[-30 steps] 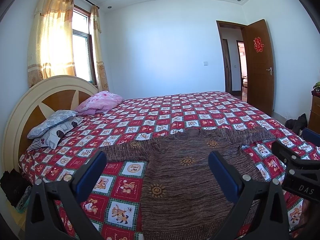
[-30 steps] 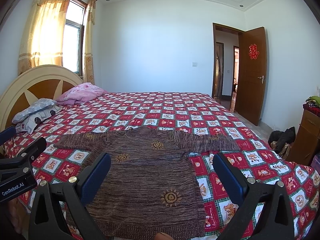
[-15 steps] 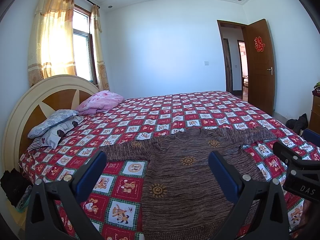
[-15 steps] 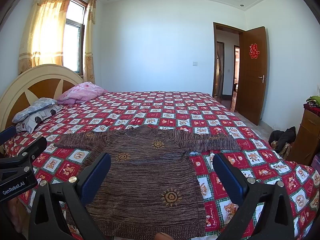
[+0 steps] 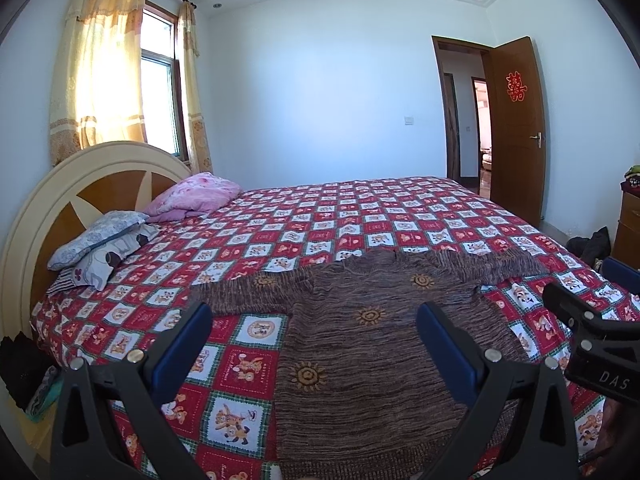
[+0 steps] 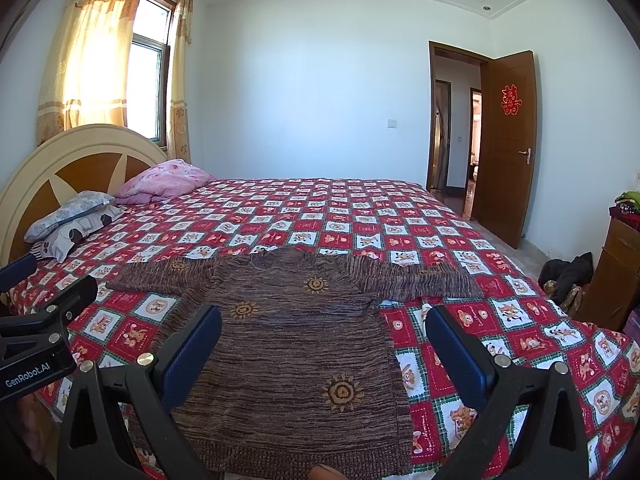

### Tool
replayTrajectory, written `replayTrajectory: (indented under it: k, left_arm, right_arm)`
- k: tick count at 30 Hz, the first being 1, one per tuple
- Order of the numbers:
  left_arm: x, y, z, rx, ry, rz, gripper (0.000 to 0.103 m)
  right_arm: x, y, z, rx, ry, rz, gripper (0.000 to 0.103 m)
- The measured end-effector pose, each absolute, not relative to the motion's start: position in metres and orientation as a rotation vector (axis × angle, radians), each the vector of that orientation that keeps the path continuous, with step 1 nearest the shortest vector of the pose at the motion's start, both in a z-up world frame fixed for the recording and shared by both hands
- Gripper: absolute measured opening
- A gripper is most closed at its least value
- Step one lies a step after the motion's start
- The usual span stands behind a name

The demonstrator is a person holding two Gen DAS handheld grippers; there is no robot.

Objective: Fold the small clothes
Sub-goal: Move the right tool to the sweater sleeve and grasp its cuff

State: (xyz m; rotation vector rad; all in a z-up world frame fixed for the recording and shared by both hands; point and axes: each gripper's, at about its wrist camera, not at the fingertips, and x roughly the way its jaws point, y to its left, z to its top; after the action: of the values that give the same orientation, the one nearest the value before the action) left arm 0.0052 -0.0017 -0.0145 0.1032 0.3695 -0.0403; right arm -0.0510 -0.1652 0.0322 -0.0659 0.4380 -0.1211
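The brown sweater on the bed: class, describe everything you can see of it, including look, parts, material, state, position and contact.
The brown sweater looks like a streaky brown knit with orange sun motifs. It lies flat and unfolded on the red checked bedspread, both sleeves spread sideways, neckline toward the far side, ribbed hem at the near edge. Only the bedspread touches it. The left gripper and right gripper are open above its near end, holding nothing.
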Motion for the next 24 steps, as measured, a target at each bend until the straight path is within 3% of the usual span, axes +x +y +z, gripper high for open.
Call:
replayTrajectory:
  k: [12,24]
  left_arm:
    - [0.051,-0.01,-0.035,0.13,0.427,-0.07,0.103]
    - [0.111,-0.033,-0.055,0.166,0.491,-0.108,0.103]
  right_arm:
    - [-0.016,-0.207,0.01,-0.043,0.511,-0.196,0.102]
    - [0.031,-0.31,-0.018,0.141,0.64,-0.276,0.102]
